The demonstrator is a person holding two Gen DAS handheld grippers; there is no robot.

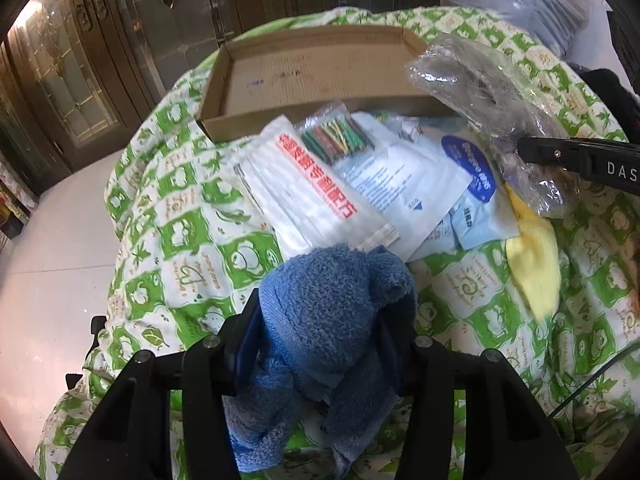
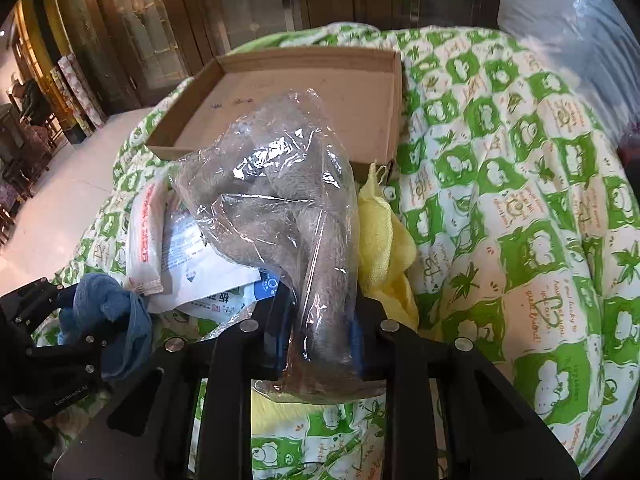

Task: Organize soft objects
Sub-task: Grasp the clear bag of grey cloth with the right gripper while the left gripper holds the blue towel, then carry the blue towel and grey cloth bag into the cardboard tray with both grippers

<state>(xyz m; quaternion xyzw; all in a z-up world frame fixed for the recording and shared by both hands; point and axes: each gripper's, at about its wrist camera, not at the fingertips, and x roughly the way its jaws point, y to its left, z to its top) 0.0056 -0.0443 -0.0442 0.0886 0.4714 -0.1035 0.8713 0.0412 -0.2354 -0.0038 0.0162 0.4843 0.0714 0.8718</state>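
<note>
My left gripper (image 1: 320, 332) is shut on a bunched blue towel (image 1: 336, 304), held just above the green-and-white quilt (image 1: 180, 216). In the right wrist view that blue towel (image 2: 108, 308) shows at the lower left. My right gripper (image 2: 320, 328) is shut on a grey plush item in a clear plastic bag (image 2: 280, 208), which sticks up in front of the shallow cardboard box (image 2: 384, 80). The same bagged plush (image 1: 492, 100) appears at the right of the left wrist view, above the packets. The cardboard box (image 1: 224, 80) lies open with nothing in it.
Flat plastic packets (image 1: 320, 188) and a small bag of coloured ties (image 1: 336, 136) lie in a loose pile before the box. A yellow cloth (image 2: 380, 240) lies to the right of the pile. White tiled floor (image 1: 52, 240) and glass doors lie to the left. A bagged pillow (image 2: 568, 32) lies at the back right.
</note>
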